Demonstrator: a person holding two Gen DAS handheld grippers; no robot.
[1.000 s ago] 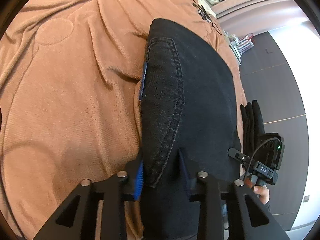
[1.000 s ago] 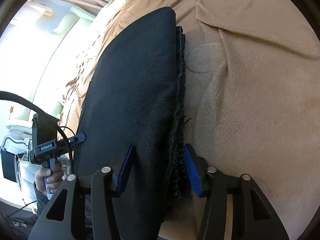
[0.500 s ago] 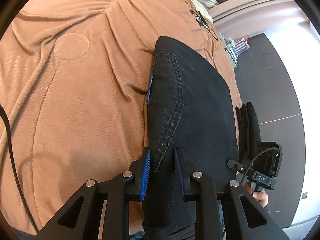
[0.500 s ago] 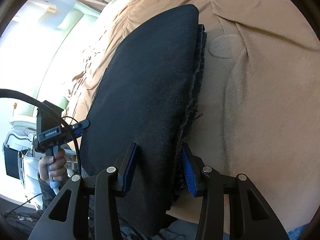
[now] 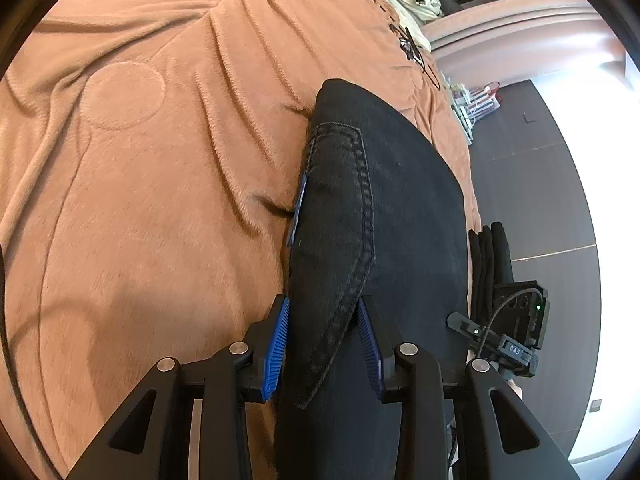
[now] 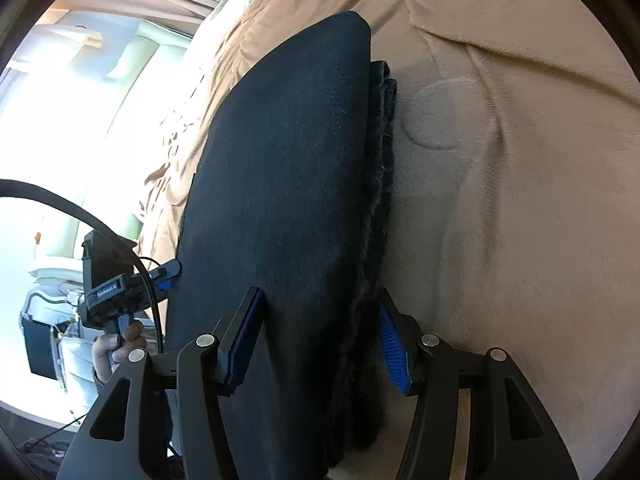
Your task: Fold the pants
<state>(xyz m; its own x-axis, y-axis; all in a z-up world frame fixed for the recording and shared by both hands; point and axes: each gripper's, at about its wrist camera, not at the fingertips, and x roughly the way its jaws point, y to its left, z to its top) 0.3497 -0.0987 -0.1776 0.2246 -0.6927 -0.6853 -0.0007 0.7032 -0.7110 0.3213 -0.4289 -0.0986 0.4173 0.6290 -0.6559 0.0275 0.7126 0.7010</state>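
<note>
Pants (image 5: 400, 208) lie folded — both jaws opening around them, near end cut off.

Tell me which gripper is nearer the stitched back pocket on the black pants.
Left. The left gripper straddles the stitched back pocket's lower tip, jaws opening. The right gripper straddles the black pants' opposite, plain end, jaws also opening.

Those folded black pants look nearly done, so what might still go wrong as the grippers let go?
Both hand-held grippers, left and right, are opening around the pants. A ribbed pad might snag the pocket flap and drag the fold open. The stacked layers near the blanket might slide apart.
</note>
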